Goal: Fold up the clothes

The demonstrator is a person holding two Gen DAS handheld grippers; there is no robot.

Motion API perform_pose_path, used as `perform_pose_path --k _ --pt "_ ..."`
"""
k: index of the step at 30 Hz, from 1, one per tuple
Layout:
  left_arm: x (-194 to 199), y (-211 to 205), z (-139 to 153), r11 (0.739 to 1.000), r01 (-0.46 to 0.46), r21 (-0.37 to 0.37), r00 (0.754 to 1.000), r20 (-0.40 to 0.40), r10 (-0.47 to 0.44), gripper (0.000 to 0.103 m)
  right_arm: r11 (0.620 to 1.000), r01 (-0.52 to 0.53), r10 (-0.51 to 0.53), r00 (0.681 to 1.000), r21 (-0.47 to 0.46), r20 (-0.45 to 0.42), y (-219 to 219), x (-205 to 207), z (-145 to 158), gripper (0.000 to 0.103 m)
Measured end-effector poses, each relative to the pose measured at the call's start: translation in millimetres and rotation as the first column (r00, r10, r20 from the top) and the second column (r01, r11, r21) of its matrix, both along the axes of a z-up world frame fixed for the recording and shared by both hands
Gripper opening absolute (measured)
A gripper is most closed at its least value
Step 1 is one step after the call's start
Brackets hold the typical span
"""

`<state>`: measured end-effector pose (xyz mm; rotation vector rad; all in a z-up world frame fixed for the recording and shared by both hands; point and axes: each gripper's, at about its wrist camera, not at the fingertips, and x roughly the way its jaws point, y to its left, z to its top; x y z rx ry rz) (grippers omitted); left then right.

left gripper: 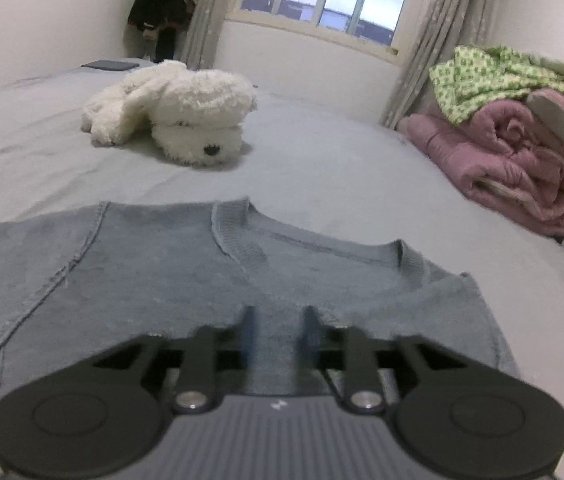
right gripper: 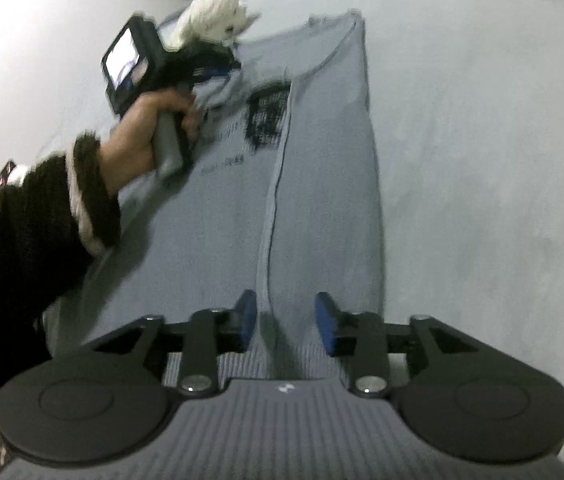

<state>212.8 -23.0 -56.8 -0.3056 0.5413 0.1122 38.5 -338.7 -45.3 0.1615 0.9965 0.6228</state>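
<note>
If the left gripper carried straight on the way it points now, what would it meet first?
Most likely the blue-grey knitted sweater lying flat on the bed: the left gripper angles down onto it, below the ribbed neckline. Depth is hard to judge.

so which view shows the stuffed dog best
The left wrist view: the stuffed dog lies whole and fairly sharp on the bed beyond the sweater. The right wrist view shows only a blurred white scrap.
</note>
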Motion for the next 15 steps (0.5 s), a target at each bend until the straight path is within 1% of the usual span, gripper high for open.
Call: perform_pose_path --k 2,4,6,8,10,12,13,15 --pt "-8.7 -6.5 4.6 0.999 0.045 -0.002 0.999 0.027 -0.045 0.038 0.999 0.030 -0.030 0.999 -0.009 0.045 2.4 3.3 3.0 0.038" --pt "-15.9 -16.4 8.1 0.994 0.111 -0.004 0.993 0.038 -0.111 0.039 0.998 0.060 -0.058 0.994 -0.024 0.091 8.7 8.0 4.0 0.038" --pt "-21.2 -27.0 9.8 0.982 0.190 -0.015 0.981 0.039 -0.190 0.040 0.995 0.084 -0.076 0.989 -0.060 0.129 17.3 13.8 2.5 0.038" --pt "-29.0 -40.0 6.1 0.965 0.260 0.013 0.965 0.021 -0.261 0.046 0.989 0.101 -0.084 0.984 -0.104 0.157 24.7 18.3 0.6 0.038" --pt "-37.4 -53.5 1.4 0.943 0.328 0.047 0.945 -0.003 -0.328 0.051 0.984 0.083 -0.057 0.985 -0.159 0.161 32.0 17.2 -2.5 0.039" --pt "-45.7 -67.0 -3.4 0.916 0.394 0.080 0.919 -0.030 -0.393 0.051 0.977 0.056 -0.023 0.987 -0.207 0.159 37.9 13.3 -6.2 0.040" --pt "-51.8 -71.1 -5.8 0.908 0.406 0.099 0.914 -0.033 -0.405 0.051 0.972 0.046 -0.009 0.987 -0.230 0.159 40.7 9.5 -6.6 0.040" --pt "-65.0 -75.2 -8.2 0.904 0.407 0.132 0.913 -0.032 -0.407 0.053 0.966 0.036 0.002 0.990 -0.257 0.144 40.9 2.0 -4.5 0.040"
